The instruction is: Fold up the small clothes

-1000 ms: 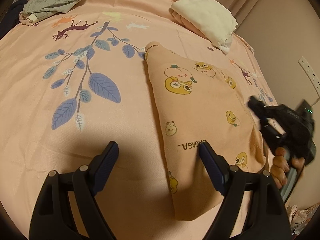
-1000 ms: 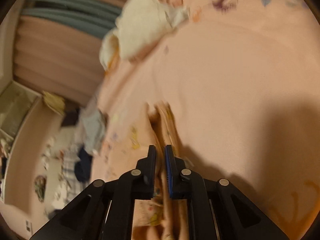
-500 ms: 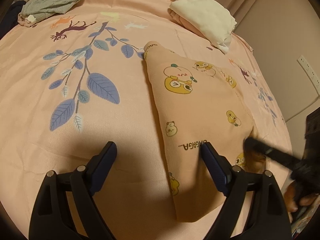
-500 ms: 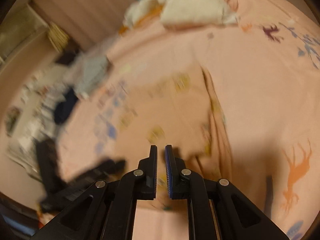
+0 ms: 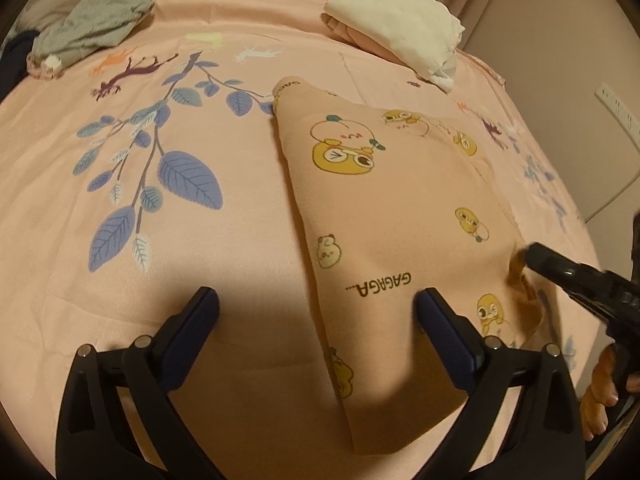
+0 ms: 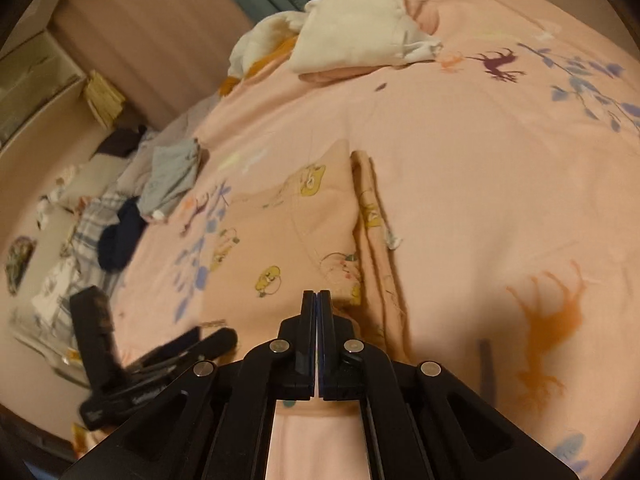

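Left gripper [image 5: 318, 308] jaws opening wide over the garment [image 5: 392, 208] lower centre, right gripper [image 6: 317, 300] clenched empty, so a careless grab could pinch the bedsheet [image 5: 200, 260] too.

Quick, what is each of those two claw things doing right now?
Left gripper: jaws opening wide, nothing between them.
Right gripper: jaws shut, holding nothing, beside the cartoon-print garment.

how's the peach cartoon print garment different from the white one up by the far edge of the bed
The peach cartoon garment lies spread flat mid-bed, folded lengthwise into a long panel; the white garment sits as a thick, compact bundle near the far edge. The peach one carries yellow characters and lettering; the white one looks plain. The peach one nearly blends into the bedsheet; the white one stands out. Both rest on that sheet, ungripped.
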`<state>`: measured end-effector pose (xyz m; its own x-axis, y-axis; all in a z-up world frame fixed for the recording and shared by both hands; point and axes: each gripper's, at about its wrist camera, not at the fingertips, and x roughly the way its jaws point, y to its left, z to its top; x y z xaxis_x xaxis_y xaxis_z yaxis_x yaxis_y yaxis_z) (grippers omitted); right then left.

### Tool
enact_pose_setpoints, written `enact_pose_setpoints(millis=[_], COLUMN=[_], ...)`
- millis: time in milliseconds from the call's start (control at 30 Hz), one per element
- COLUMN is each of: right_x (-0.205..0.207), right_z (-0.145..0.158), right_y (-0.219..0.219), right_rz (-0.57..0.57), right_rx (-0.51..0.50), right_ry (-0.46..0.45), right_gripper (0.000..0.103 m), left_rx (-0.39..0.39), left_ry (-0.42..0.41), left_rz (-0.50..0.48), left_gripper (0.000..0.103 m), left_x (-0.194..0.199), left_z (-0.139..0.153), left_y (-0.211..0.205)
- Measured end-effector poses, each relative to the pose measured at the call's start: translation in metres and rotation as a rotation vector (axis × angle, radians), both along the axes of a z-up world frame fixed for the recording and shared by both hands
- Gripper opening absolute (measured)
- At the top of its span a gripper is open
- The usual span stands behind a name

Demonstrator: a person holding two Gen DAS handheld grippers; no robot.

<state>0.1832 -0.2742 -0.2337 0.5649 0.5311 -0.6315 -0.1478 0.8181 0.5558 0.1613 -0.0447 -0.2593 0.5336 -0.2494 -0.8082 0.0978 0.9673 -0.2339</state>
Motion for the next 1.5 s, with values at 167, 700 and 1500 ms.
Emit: enact_pose_setpoints(millis=[167,700,1500], right_x=[0.021,0.013,0.052], right_z=[-0.027,-0.036,-0.045], right_y=[0.001,-0.071,-0.009], right_rz=[-0.004,-0.158,0.096], right_rx=[0.017,0.298,0.308], right_ry=[0.102,0.108,0.176], right_gripper=[0.000,0.088,0.048], left_rx=[0.008,-0.176,-0.385], left_ry=[-0.005,0.026,0.155], left_rz=[-0.006,-0.019,-0.068], left_gripper=[0.100,0.101,0.050], left_x=[0.001,0.006,0.057], left_z=[-0.001,0.008,-0.003], left_y=[0.000,0.003,-0.023])
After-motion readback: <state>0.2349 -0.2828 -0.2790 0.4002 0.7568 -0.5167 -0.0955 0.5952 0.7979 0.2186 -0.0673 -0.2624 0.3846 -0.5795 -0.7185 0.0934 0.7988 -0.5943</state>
